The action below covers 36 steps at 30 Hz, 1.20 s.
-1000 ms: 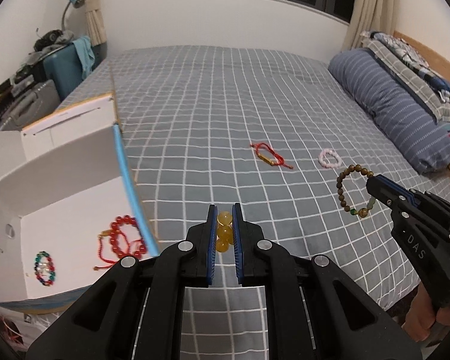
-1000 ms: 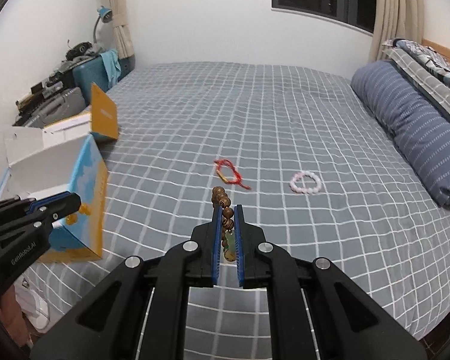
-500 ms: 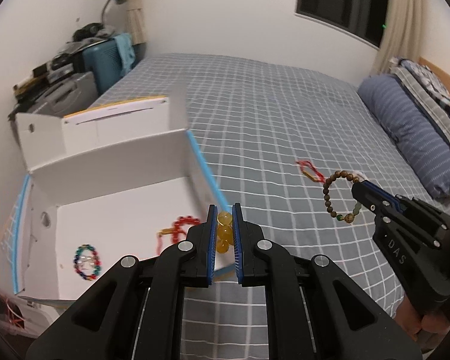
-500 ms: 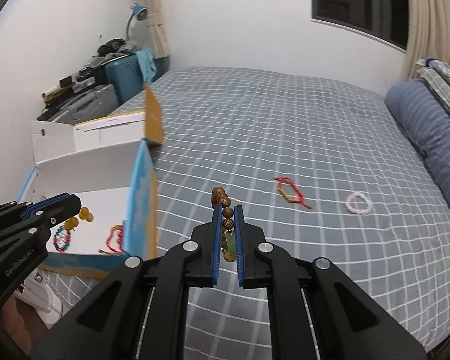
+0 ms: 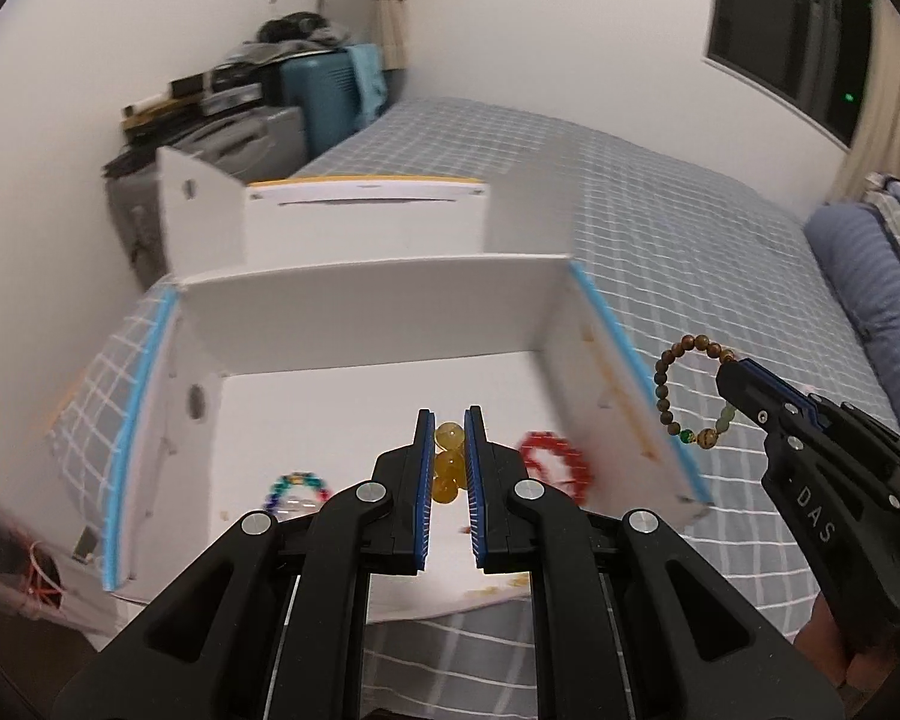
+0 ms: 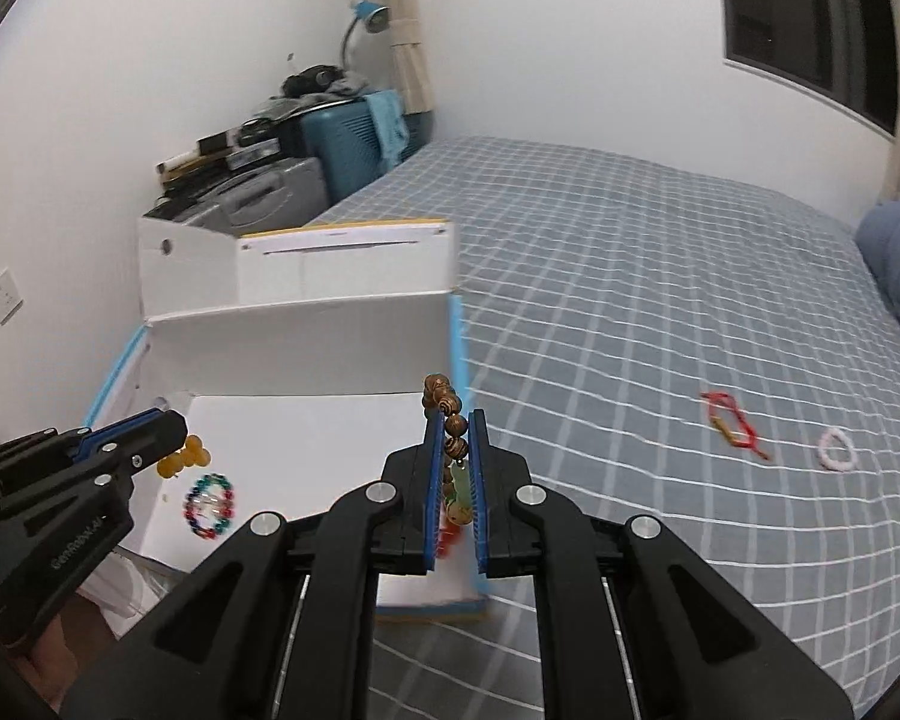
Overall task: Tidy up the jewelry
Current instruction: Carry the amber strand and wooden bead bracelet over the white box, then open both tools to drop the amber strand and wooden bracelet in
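Left wrist view: the left gripper (image 5: 449,462) has swung from over the bedspread to over the white box (image 5: 366,306), which now fills centre frame. Jaws nearly closed on the amber bead bracelet (image 5: 448,462), pinched between the blue pads and hanging over the box floor. Judging by that, release is the next step for this one.

The right gripper (image 6: 455,468) has also come across. In the right wrist view its tips sit about at the box's right wall, lower centre. Jaws nearly closed on the brown bead bracelet (image 6: 450,420); in the left wrist view that loop (image 5: 687,390) hangs outside the right wall at right of frame, so it likely needs a bit more travel inward.

Box contents:
- multicoloured bead bracelet (image 6: 210,506) on the floor, lower left
- red bead bracelet (image 5: 553,463) near the right wall, blurred

Still out on the bed (image 6: 630,300), right of frame:
- red cord bracelet (image 6: 733,425)
- pink bracelet (image 6: 837,449), just beside it

So two in, two in transit, two left.
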{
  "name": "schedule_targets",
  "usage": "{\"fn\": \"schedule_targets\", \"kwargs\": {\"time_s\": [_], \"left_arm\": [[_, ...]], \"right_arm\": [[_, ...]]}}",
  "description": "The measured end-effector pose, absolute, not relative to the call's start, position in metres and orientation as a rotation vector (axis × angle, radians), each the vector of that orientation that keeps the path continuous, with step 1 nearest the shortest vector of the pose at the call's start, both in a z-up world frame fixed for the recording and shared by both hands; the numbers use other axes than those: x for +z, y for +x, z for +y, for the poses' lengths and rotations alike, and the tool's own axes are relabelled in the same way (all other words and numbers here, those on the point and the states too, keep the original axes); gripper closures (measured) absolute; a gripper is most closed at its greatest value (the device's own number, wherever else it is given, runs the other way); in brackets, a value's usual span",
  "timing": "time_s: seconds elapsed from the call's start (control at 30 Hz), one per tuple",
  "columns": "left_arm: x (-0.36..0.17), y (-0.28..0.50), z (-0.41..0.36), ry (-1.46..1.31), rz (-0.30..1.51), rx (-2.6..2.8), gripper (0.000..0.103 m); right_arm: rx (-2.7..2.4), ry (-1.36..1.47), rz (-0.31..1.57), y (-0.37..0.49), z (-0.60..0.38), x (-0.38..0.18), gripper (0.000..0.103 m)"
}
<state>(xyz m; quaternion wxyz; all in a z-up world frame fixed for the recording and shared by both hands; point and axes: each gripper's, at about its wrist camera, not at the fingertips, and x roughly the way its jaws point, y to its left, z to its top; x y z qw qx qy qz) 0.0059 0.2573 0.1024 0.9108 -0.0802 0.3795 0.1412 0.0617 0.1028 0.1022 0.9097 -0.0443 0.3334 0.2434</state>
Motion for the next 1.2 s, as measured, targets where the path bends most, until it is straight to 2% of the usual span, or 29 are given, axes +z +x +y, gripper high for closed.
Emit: {"fn": "schedule_targets", "kwargs": {"time_s": [0.33, 0.63, 0.9, 0.97, 1.03, 1.07, 1.1, 1.13, 1.2], "left_arm": [[0.08, 0.0, 0.302, -0.196, 0.823, 0.363, 0.094], [0.044, 0.008, 0.322, -0.231, 0.906, 0.37, 0.094], [0.033, 0.009, 0.328, -0.238, 0.932, 0.38, 0.093], [0.034, 0.008, 0.329, -0.242, 0.929, 0.383, 0.093], [0.036, 0.006, 0.33, -0.253, 0.924, 0.383, 0.087], [0.036, 0.006, 0.331, -0.255, 0.923, 0.381, 0.085], [0.037, 0.005, 0.33, -0.254, 0.921, 0.382, 0.077], [0.039, 0.004, 0.329, -0.251, 0.916, 0.389, 0.063], [0.043, 0.002, 0.328, -0.245, 0.901, 0.395, 0.049]], "right_arm": [[0.543, -0.148, 0.762, 0.067, 0.158, 0.071, 0.096], [0.536, -0.179, 0.833, 0.078, 0.174, 0.044, 0.096], [0.514, -0.209, 0.855, 0.082, 0.181, 0.035, 0.094], [0.519, -0.201, 0.853, 0.081, 0.181, 0.035, 0.083], [0.512, -0.201, 0.837, 0.08, 0.18, 0.037, 0.067], [0.512, -0.199, 0.834, 0.079, 0.179, 0.039, 0.065], [0.516, -0.19, 0.831, 0.079, 0.177, 0.04, 0.06], [0.519, -0.18, 0.829, 0.079, 0.176, 0.042, 0.053], [0.523, -0.162, 0.823, 0.079, 0.173, 0.045, 0.044]]}}
